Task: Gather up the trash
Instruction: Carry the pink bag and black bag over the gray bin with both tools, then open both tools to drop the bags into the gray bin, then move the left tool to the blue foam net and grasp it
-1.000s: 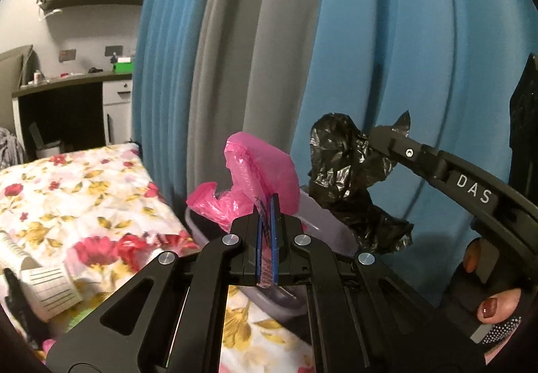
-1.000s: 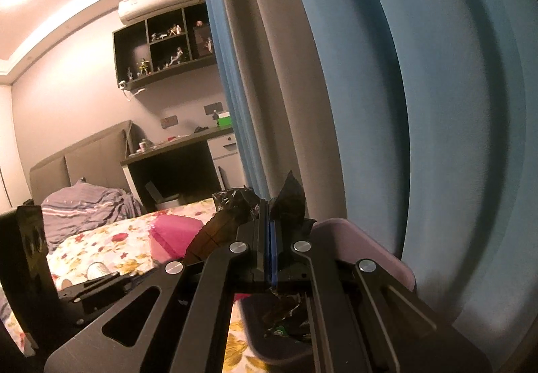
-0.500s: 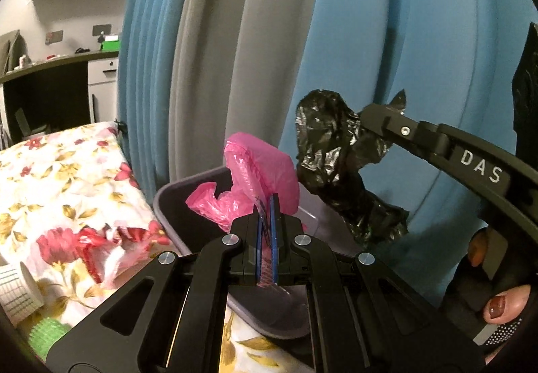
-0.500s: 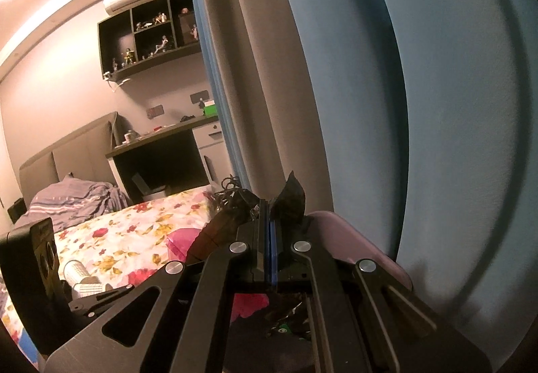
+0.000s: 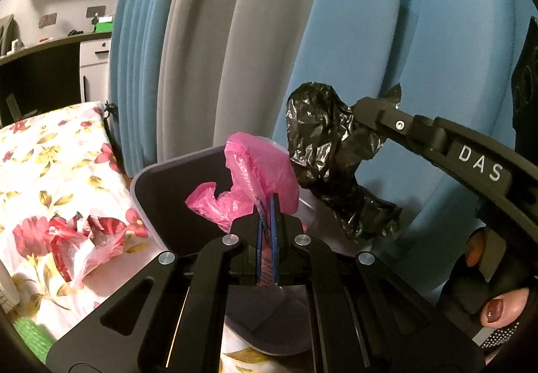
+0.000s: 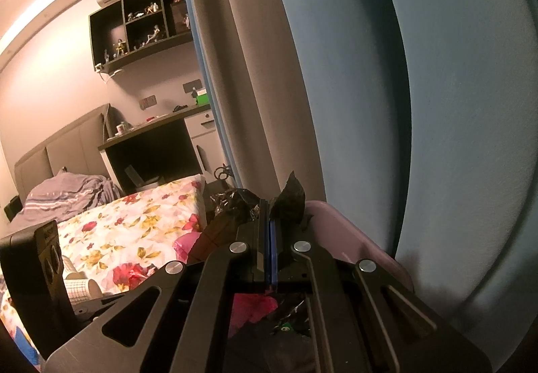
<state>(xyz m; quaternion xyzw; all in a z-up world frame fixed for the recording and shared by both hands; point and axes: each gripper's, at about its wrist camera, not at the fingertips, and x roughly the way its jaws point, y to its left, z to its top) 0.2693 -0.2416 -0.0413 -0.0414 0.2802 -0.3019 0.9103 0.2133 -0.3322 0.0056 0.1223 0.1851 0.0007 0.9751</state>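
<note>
Closest to you, your left gripper is pinching a crinkly pink plastic bag between its blue pads, the jaws pressed nearly together on the thin film. The bag is bunching into one rounded lobe above the fingertips and one ragged tail out to the left, and it is hanging over the open mouth of a smooth grey plastic bin with rounded corners.

Your right gripper is reaching in from the right, matte black and lettered "DAS", and it is pinching a crumpled, glossy black plastic bag, jaws tight together on it. From the right wrist view, that gripper is showing one pointed black flap standing up beside its fingertips, with the bin's pale rim curving just beyond. Your hand is wrapping the handle, two dark-polished nails showing.

Left of the bin, one clear wrapper with red print is lying loose and wrinkled on the floral bedspread, and one white gridded paper cup is lying on its side.

Behind the bin, soft curtains are falling in deep vertical folds, blue and grey. Farthest off, a dark desk and a dark wall shelf of small figurines are standing against the wall.
</note>
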